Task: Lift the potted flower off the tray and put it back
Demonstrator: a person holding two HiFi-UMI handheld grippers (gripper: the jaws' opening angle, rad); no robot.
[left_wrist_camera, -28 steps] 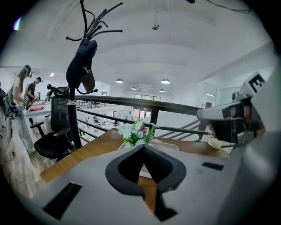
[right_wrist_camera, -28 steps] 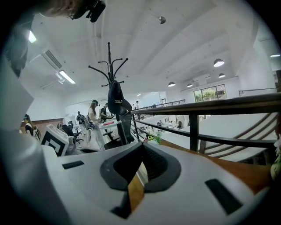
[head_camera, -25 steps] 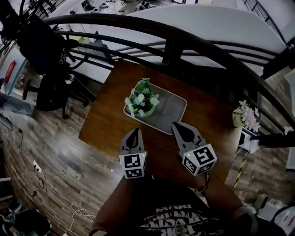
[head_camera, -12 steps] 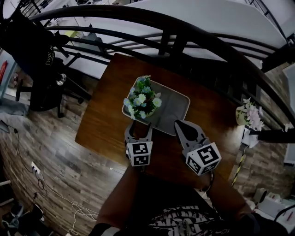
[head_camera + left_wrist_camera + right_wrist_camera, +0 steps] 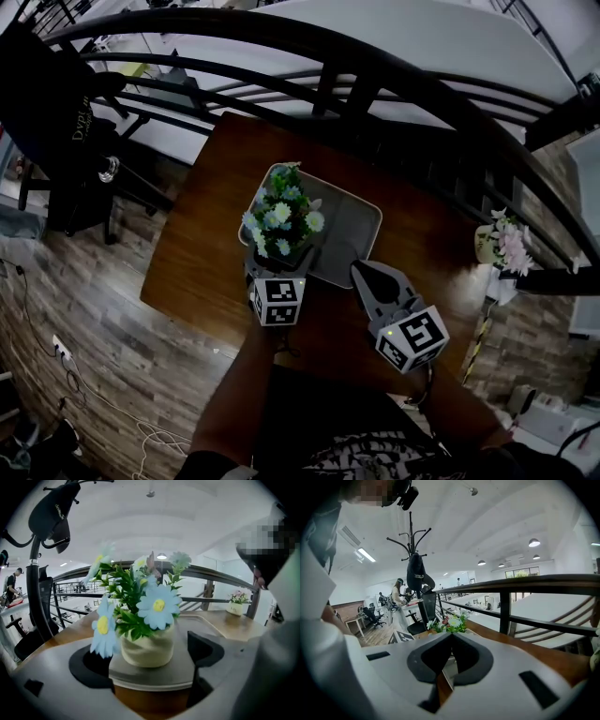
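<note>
The potted flower (image 5: 279,218), pale blue and white blooms in a cream pot (image 5: 147,648), stands at the near left end of the grey tray (image 5: 354,228) on the wooden table (image 5: 192,248). My left gripper (image 5: 277,270) is at the tray's near edge, right in front of the pot. Its jaws are opening, and the dark fingers (image 5: 205,648) stand wide on either side of the tray's rim (image 5: 154,676) without touching the pot. My right gripper (image 5: 364,272) hovers shut beside the tray's near right edge, holding nothing. From the right gripper view the flowers (image 5: 450,623) show just past the closed tips (image 5: 450,654).
A dark curved railing (image 5: 375,89) runs behind the table. A second pot of pink flowers (image 5: 502,239) stands on a ledge at the right. A black chair with a coat (image 5: 56,112) is at the far left, and a cable (image 5: 66,361) lies on the wooden floor.
My left gripper has moved forward and down to the pot, and its jaws have gone from shut to wide apart. The right gripper has hardly moved.
</note>
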